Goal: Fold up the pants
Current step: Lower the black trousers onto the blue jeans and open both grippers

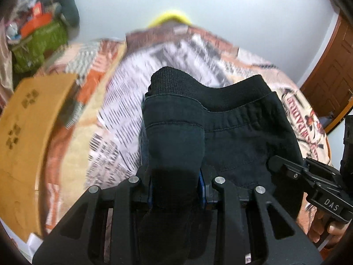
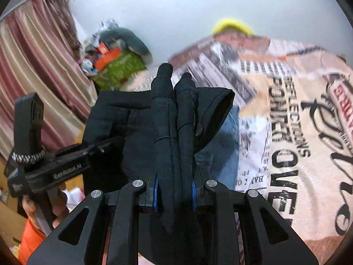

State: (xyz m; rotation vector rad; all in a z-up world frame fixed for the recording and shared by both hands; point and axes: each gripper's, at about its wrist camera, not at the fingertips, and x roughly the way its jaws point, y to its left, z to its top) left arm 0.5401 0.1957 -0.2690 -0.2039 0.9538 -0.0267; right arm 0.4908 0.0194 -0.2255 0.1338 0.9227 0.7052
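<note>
A bed carries everything, covered by a printed blanket in cream, orange and black with large lettering and building pictures. At its far end a yellow object shows against the wall, blurred. A tan wooden board lies beside the left edge.

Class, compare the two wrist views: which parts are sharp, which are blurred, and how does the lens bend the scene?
Left wrist view: the pants are sharp, the bedspread streaked with motion blur, the door bowed. Right wrist view: the pants are crisp, the curtain and bedspread softly smeared, edges curved.
</note>
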